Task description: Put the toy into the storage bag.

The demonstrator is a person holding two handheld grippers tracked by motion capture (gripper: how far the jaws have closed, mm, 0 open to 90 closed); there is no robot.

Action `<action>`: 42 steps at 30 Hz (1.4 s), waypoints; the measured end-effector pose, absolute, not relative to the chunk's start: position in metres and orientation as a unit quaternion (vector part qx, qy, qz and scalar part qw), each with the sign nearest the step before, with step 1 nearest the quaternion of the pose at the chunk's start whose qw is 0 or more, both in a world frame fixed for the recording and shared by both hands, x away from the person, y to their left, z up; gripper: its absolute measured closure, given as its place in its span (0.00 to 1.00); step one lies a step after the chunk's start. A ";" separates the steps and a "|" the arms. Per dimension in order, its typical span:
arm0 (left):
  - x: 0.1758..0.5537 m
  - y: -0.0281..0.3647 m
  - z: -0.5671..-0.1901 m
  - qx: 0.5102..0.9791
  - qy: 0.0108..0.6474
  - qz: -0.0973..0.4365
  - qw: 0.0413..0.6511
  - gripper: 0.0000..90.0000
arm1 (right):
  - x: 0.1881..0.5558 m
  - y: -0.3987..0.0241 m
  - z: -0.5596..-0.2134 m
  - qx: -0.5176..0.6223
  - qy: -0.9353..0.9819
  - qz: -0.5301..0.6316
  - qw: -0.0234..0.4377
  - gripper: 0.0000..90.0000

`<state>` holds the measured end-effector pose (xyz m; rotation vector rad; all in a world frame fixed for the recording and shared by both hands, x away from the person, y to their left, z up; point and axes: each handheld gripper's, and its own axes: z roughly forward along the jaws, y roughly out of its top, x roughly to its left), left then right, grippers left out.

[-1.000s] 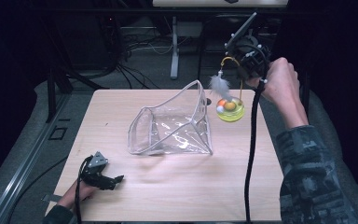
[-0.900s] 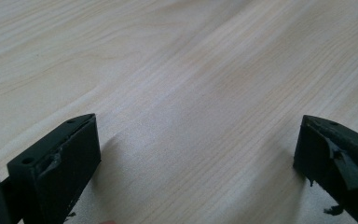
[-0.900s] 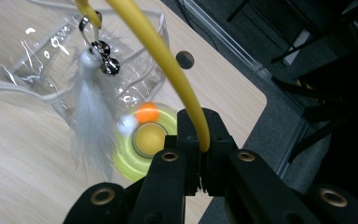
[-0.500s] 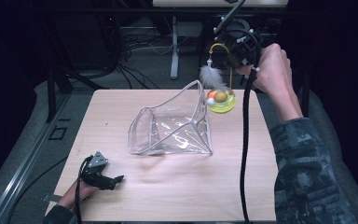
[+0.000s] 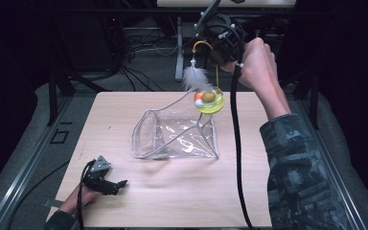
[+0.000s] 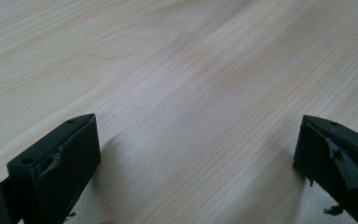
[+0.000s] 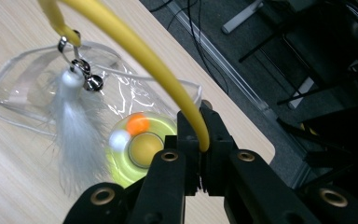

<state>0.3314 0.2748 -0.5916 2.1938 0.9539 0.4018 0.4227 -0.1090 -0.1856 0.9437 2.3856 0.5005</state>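
Pale wooden table (image 5: 172,201), dark cabled floor behind. Right gripper (image 7: 200,154), at 1 o'clock above the table, jaws clamped on the yellow curved wand (image 7: 135,46) of a cat toy with white feather (image 5: 195,77) and yellow-green disc base (image 5: 210,101); toy lifted, hanging over the far edge of the clear plastic zip pouch (image 5: 175,136) at centre. Judged: pickup done, bagging remains. Left gripper (image 5: 106,182), at 7 o'clock, jaws apart, idle on the table.

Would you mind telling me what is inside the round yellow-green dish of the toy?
In the yellow-green dish, an orange ball and a white ball sit beside a yellow centre dome. The right gripper and the white feather cover the rest.
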 end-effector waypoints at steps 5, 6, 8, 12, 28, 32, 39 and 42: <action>0.331 0.275 -0.592 0.847 0.368 0.155 0.350 0.00 | 0.428 -0.094 -0.189 0.342 0.884 0.193 0.254 0.98; 0.331 0.275 -0.592 0.847 0.368 0.155 0.350 0.00 | 0.429 -0.091 -0.190 0.340 0.885 0.193 0.252 0.98; 0.331 0.275 -0.592 0.847 0.368 0.155 0.350 0.00 | 0.430 -0.083 -0.193 0.338 0.885 0.199 0.250 0.98; 0.331 0.275 -0.592 0.847 0.368 0.155 0.350 0.00 | 0.434 -0.070 -0.198 0.332 0.889 0.200 0.245 0.98; 0.331 0.275 -0.592 0.846 0.370 0.153 0.352 0.00 | 0.449 -0.033 -0.236 0.320 0.903 0.179 0.224 0.98; 0.331 0.275 -0.592 0.846 0.369 0.153 0.352 0.00 | 0.454 -0.028 -0.249 0.321 0.907 0.167 0.217 0.98; 0.331 0.275 -0.592 0.847 0.369 0.153 0.351 0.00 | 0.463 -0.025 -0.281 0.329 0.908 0.158 0.204 0.98; 0.331 0.275 -0.592 0.847 0.369 0.153 0.351 0.00 | 0.466 -0.027 -0.295 0.331 0.911 0.147 0.197 0.98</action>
